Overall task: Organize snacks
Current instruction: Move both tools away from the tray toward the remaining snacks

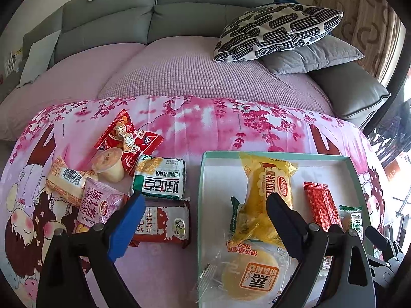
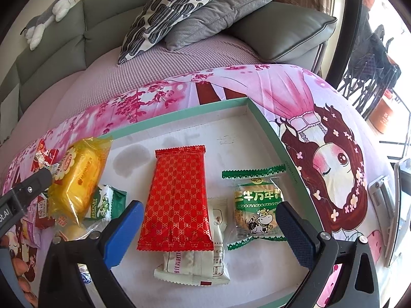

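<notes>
Now, through the left wrist view, I'm holding the left tongs (image 1: 203, 205) wide and empty, straddling the tray (image 1: 269, 155) rim – closing could snag it. Through the right view, the right tongs (image 2: 209, 219) are gaping over the red packet (image 2: 177, 197) – its slick foil could slip.

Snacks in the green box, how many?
6: yellow bread, green biscuit pack beside it, round cake nearest, red packet in the middle, white packet under it, cow packet rightmost. More may be hidden.
</notes>
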`<state>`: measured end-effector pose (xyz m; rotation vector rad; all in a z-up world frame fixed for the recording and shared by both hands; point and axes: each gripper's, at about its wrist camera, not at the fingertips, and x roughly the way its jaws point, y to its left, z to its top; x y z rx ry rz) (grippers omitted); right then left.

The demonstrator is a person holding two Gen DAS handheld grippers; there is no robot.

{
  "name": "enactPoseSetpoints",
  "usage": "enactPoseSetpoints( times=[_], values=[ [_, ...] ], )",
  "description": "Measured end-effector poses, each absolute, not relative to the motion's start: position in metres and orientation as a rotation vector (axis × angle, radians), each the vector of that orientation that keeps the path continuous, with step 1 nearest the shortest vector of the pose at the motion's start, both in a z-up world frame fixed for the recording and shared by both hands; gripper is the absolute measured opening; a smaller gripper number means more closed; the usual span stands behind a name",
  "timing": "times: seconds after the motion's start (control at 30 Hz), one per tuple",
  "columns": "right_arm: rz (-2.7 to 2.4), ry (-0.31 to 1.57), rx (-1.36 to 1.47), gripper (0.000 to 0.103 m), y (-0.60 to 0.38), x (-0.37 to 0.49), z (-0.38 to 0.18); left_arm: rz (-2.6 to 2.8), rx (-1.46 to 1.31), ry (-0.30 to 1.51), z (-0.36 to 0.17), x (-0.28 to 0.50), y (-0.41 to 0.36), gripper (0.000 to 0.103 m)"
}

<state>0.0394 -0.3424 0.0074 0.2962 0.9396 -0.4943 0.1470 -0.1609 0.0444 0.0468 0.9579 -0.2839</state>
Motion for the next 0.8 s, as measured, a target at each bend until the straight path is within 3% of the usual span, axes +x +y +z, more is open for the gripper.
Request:
enactPoseSetpoints(
  times=[0.43, 0.8],
  values=[
    [-0.418, 0.852, 0.241, 0.103, -0.315, 0.037, 0.036, -0.186, 0.033, 0.928, 0.058, 0.142, -0.110, 0.095],
    [-0.255, 0.803, 0.201, 0.103, -0.255, 0.049, 0.054, 0.062, -0.051, 0.963, 0.044, 0.139, -0.009, 0.095]
  ],
)
